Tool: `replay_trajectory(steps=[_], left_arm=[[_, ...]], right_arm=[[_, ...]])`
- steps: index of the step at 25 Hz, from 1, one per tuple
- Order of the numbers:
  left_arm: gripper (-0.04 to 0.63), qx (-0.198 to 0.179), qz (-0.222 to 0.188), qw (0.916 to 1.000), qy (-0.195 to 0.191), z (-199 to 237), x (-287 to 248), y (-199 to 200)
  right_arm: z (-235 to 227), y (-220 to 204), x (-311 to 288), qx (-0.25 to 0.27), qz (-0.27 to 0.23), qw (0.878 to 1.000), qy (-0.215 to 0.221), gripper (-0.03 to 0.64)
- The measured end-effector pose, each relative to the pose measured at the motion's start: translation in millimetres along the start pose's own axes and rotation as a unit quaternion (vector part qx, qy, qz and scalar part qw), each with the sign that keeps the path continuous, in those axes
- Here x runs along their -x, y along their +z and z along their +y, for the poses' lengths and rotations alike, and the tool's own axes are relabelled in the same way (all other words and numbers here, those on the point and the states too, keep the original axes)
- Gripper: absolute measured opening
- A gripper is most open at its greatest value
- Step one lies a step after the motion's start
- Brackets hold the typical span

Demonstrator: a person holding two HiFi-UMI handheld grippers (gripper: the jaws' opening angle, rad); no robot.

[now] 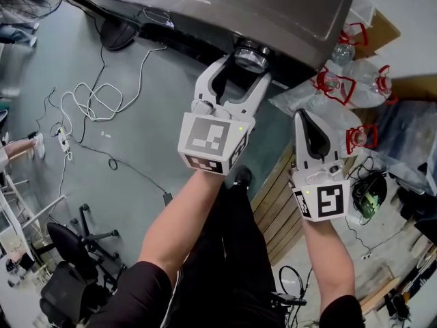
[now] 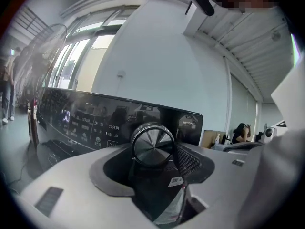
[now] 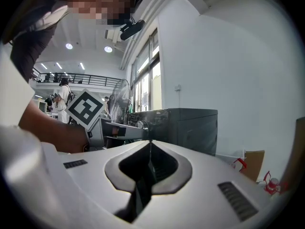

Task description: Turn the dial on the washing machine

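The washing machine (image 1: pixel 225 5) is dark grey, and its round metal dial (image 1: pixel 250 55) sits on the black control panel (image 2: pixel 86 120). My left gripper (image 1: pixel 244 67) reaches up to the dial with one jaw on each side. In the left gripper view the dial (image 2: pixel 153 144) fills the gap and the right pad (image 2: pixel 189 162) lies against its rim. My right gripper (image 1: pixel 304 117) hangs lower and to the right, away from the machine, shut with nothing in it. In the right gripper view its jaws (image 3: pixel 150 144) meet in a thin seam.
White and black cables (image 1: pixel 95 101) trail over the floor at the left, and an office chair (image 1: pixel 68 258) stands at the lower left. Large water bottles with red handles (image 1: pixel 341 84) lie right of the machine. A wooden pallet (image 1: pixel 280 203) lies below my right gripper.
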State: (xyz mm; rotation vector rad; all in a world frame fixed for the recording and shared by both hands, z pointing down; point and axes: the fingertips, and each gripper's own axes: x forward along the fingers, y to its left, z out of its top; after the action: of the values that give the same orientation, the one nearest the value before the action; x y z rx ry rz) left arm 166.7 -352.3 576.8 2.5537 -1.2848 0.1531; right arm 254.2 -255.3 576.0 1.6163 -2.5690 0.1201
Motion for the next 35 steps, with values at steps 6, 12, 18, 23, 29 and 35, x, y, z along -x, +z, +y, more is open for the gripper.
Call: replay_trajectory(steps=[6, 12, 18, 23, 29, 35], left_arm=[[0.284, 0.059, -0.005, 0.9982, -0.01, 1, 0, 2], [0.284, 0.118, -0.014, 0.9927, -0.021, 3, 1, 0], [0.284, 0.183, -0.019, 0.9824, -0.035, 4, 2, -1], [0.282, 0.211, -0.02, 0.9765, -0.041, 5, 2, -2], [0.284, 0.269, -0.026, 0.9612, -0.055, 6, 3, -4], [0.284, 0.354, -0.037, 0.9316, -0.073, 7, 1, -7]], right_arm=[[2, 3, -1, -0.004, -0.001, 1.0, 0.001, 0.025], [6, 4, -2, 0.003, -0.001, 1.0, 0.003, 0.024], [7, 6, -3, 0.005, -0.002, 1.0, 0.002, 0.024], [7, 8, -6, 0.003, -0.001, 1.0, 0.002, 0.025], [6, 9, -9, 0.001, -0.002, 1.0, 0.0, 0.025], [5, 7, -11, -0.003, -0.001, 1.0, 0.0, 0.024]])
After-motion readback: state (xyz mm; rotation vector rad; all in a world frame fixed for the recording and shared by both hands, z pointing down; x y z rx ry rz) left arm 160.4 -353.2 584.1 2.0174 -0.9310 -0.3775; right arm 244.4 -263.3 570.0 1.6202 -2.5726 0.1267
